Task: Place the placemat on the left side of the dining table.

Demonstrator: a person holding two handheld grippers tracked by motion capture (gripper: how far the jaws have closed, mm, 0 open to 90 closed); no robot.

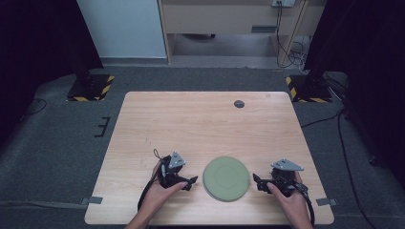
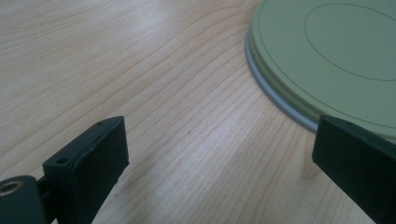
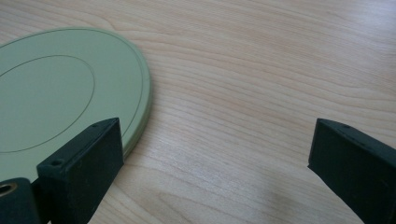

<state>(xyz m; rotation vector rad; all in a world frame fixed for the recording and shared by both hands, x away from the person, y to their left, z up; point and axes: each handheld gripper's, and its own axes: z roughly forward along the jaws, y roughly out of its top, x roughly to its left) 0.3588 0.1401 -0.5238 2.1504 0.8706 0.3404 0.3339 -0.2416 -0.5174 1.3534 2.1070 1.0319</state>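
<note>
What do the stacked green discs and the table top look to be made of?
Green discs: probably matte plastic or silicone; flat even colour, no glare, a fine moulded ring line, and a grey layer beneath the green. Table: pale wood or wood-look laminate, with visible grain lines and a satin sheen.

- A stack of round, flat plates (image 1: 225, 178) lies flat near the table's front edge, midway between the two hands and apart from both.
- The top plate (image 3: 60, 93) is pale sage green, matte, with a thin circle scored inside its rim.
- Under it sits a second green disc, then a grey one (image 2: 275, 95) — its edge peeks out on the left side.
</note>
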